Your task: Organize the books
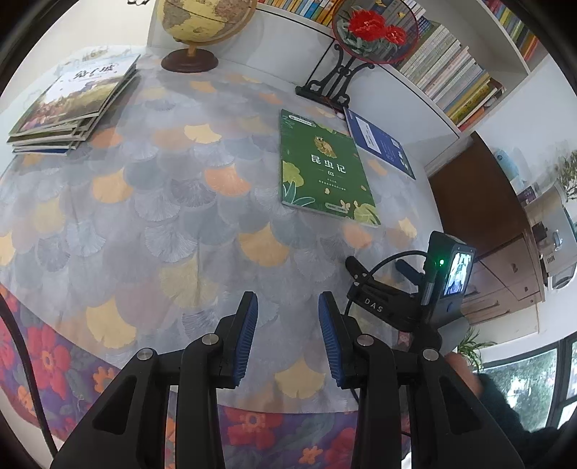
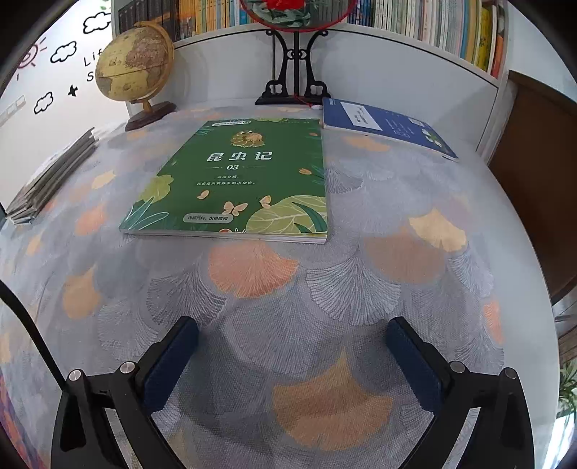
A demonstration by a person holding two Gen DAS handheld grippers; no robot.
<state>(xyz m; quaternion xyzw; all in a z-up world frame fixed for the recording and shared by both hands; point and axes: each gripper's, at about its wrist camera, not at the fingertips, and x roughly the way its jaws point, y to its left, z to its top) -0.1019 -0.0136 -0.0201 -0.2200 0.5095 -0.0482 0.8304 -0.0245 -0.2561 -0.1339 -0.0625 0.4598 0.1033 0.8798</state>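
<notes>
Your right gripper (image 2: pixel 292 357) stands wide open and empty over the desk's (image 2: pixel 360 288) near edge; your left gripper (image 1: pixel 288 335) is narrowly parted, also empty. Ahead lies the green book (image 2: pixel 238 184), flat, mid-desk; the blue book (image 2: pixel 389 126) sits toward the far right corner, the stack (image 1: pixel 75 104) at the far left. Risk: a thin, flat book offers no edge, so pads may skid or crease the cover.

Two loose books lying flat on the tabletop (image 2: pixel 360 288): green book (image 2: pixel 238 180), blue book (image 2: pixel 386 124). One stack of books (image 1: pixel 72 104) sitting apart. One globe (image 2: pixel 135 68). One framed fan (image 1: pixel 375 30).
</notes>
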